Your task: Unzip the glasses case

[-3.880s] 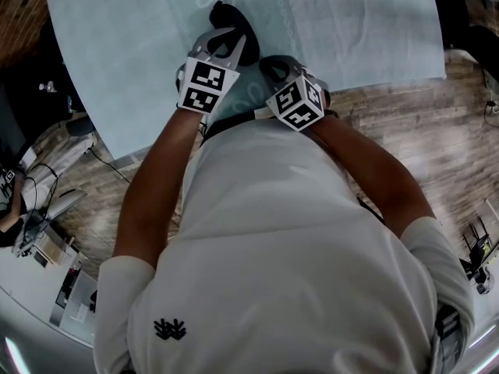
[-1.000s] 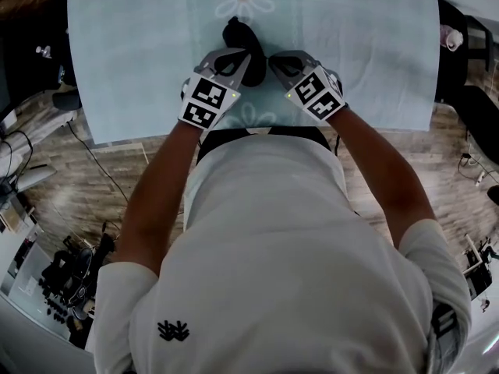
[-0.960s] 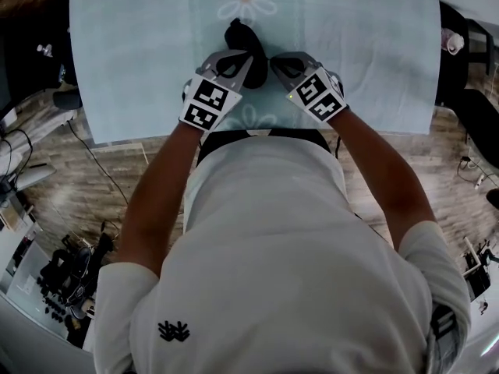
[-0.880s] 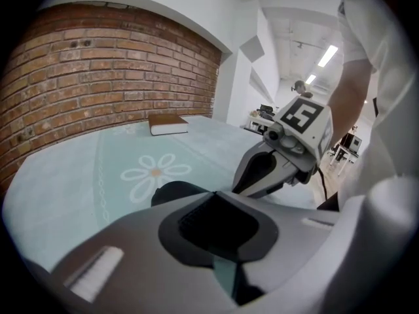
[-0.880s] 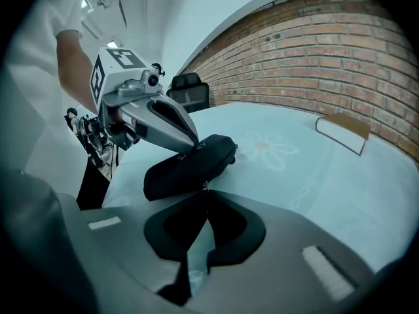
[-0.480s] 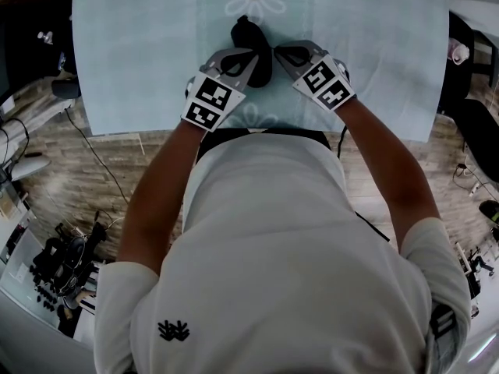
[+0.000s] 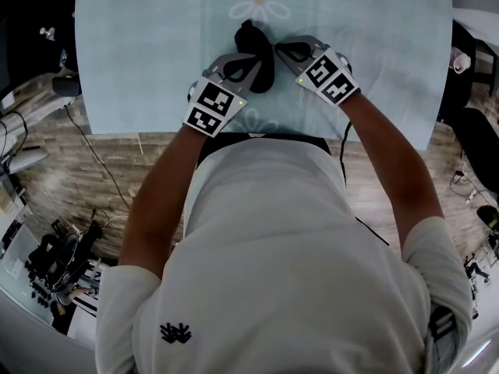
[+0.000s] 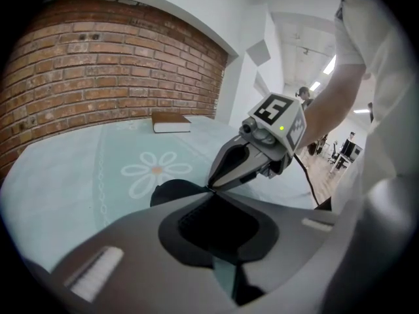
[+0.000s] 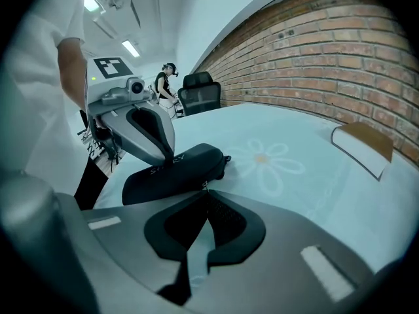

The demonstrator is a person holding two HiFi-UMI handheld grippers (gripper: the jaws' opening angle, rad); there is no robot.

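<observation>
Black, oblong zip-up glasses case (image 7: 249,36) lay on a pale blue tablecloth (image 7: 140,53), just on the person's side of its printed white daisy (image 7: 260,0). The left gripper (image 7: 251,62), a little farther from the daisy, had its jaws closed almost together on the case's near part. The right gripper (image 7: 279,51), just right of the case and equally near the daisy, had its jaw tips pinched shut on the small zipper pull (image 9: 205,186) at the case's side. The two grippers' tips nearly touched.
</observation>
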